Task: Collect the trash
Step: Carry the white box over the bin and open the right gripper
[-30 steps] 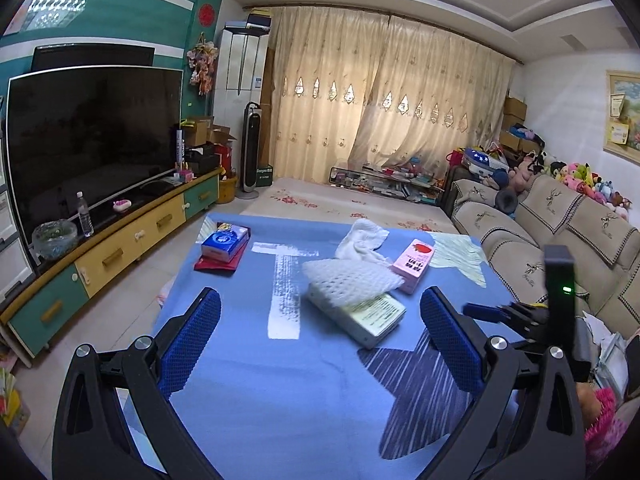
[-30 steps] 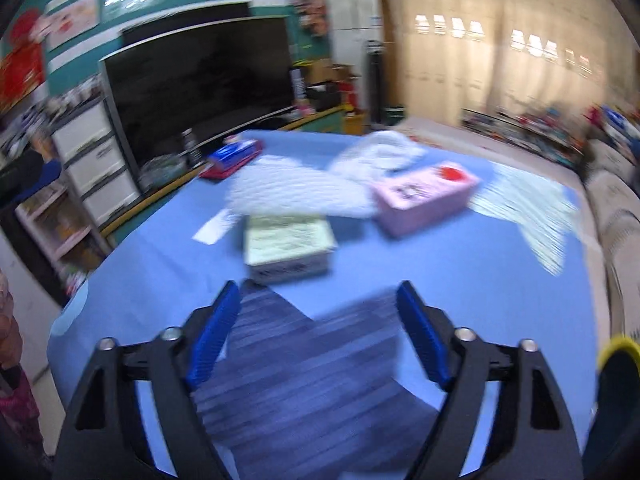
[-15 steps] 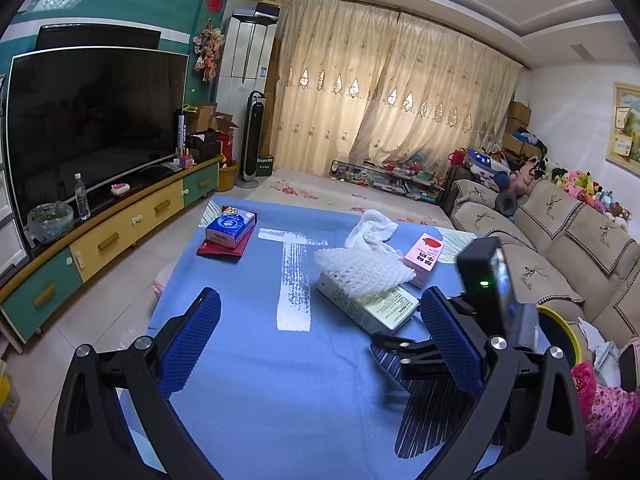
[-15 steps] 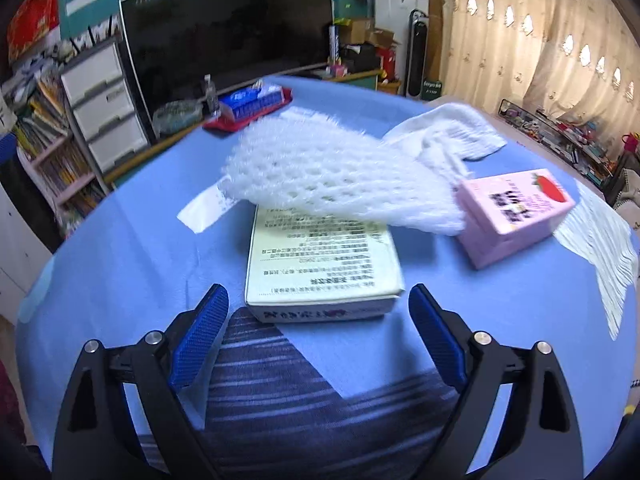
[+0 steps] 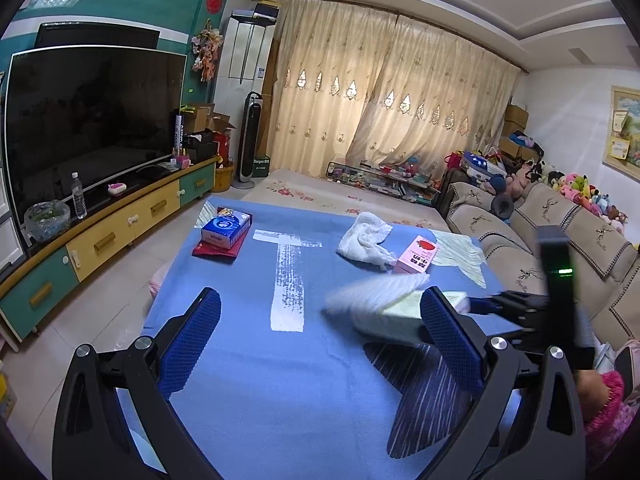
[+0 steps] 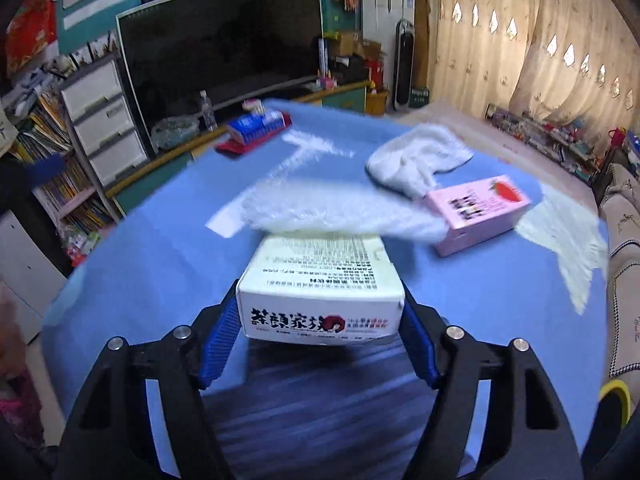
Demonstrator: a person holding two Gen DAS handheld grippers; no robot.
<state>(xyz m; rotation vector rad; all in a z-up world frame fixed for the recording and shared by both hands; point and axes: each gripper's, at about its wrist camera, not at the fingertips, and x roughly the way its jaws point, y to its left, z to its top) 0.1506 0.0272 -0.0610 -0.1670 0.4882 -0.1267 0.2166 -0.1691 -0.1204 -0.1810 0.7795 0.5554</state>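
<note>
Right hand-held gripper (image 6: pixel 320 320) is clamping the near end of the white carton (image 6: pixel 320 280), one blue pad on each side wall, and appears to be raising it just above the blue worktop (image 6: pixel 140 280). A white foam net (image 6: pixel 332 212) is lying loosely across the far end of the white carton and is blurred, so it is probably shifting. Recommended handling: keep the white carton level and move it slowly, or the white foam net is likely to slide off. Just beyond the white carton, a pink carton (image 6: pixel 480 212) is lying on its side, with a white cloth (image 6: pixel 416 156) behind it. A blue tissue pack (image 6: pixel 256 124) is sitting well beyond the white carton, to its left. Left hand-held gripper (image 5: pixel 320 344) is hovering beside the white carton with jaws spread wide, grasping nothing. No bin is visible.
</note>
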